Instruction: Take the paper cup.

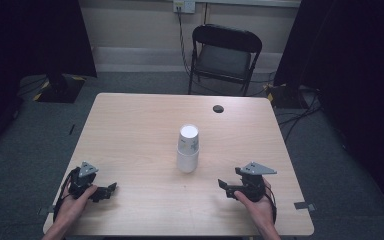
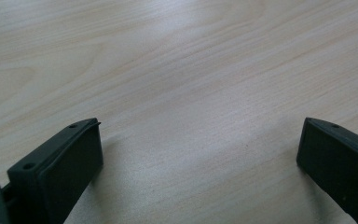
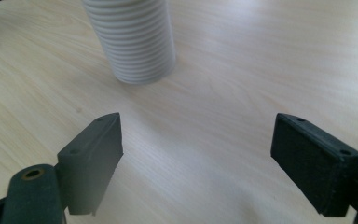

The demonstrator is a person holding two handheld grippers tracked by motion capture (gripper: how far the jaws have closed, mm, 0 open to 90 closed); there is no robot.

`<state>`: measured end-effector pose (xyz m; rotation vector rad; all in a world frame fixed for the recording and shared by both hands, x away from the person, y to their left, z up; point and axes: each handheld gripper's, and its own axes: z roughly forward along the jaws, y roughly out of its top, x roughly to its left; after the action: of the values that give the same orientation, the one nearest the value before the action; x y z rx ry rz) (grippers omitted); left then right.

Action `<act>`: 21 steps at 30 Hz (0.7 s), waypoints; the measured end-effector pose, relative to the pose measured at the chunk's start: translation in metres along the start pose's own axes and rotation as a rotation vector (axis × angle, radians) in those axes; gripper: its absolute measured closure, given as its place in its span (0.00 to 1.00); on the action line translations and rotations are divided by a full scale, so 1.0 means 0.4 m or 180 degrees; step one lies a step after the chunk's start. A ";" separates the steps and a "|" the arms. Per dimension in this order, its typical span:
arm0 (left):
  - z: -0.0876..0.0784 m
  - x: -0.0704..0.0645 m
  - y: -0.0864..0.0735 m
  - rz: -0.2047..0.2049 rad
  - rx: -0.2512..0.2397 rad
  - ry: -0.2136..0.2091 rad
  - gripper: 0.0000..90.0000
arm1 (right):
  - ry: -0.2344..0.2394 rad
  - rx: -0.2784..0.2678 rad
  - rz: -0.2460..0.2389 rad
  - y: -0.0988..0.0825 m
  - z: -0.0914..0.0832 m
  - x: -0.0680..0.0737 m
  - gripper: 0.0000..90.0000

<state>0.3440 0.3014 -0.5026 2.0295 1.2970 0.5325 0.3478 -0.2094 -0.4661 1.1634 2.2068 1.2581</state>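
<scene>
Right gripper view: tool [image 3: 196, 158] wide open, empty.

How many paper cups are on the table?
2 that I can tell: white ribbed paper cups nested upside down in one stack mid-table, between both grippers; more may be hidden inside.

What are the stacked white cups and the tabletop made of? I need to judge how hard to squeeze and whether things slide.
Stacked white cups: probably paper or thin foam, matte; fine horizontal ribbing shows in the right gripper view, so the look leaves it open. Tabletop: pale wood or wood-look laminate, smooth with a soft sheen; grain lines run across it.
</scene>
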 end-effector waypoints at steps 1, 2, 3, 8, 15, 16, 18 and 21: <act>-0.001 0.000 0.000 0.0010 0.0004 -0.0004 0.00 | 0.0028 -0.0072 -0.0055 0.010 0.000 0.010 0.16; -0.001 0.001 -0.001 0.0028 0.0010 -0.0010 0.00 | 0.0028 -0.0072 -0.0055 0.010 0.000 0.010 0.16; -0.002 0.001 -0.001 0.0025 0.0009 -0.0012 0.00 | 0.0090 -0.0096 -0.0064 0.015 0.001 0.014 0.16; -0.002 0.001 -0.001 0.0024 0.0009 -0.0012 0.00 | 0.0193 -0.0155 -0.0139 0.047 0.014 0.035 0.15; -0.001 0.001 -0.001 0.0023 0.0007 -0.0012 0.00 | 0.0310 -0.0284 -0.0262 0.123 0.026 0.069 0.15; -0.002 0.001 -0.001 0.0025 0.0008 -0.0012 0.00 | 0.0310 -0.0284 -0.0262 0.123 0.026 0.069 0.15; -0.001 0.001 -0.001 0.0024 0.0008 -0.0011 0.00 | 0.0314 -0.0323 -0.0279 0.137 0.031 0.072 0.16; -0.002 0.001 -0.001 0.0024 0.0009 -0.0012 0.00 | 0.0393 -0.0358 -0.0259 0.164 0.046 0.073 0.16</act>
<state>0.3435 0.3020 -0.5025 2.0377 1.2889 0.5305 0.3735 -0.1585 -0.4188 0.9677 2.2133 1.4345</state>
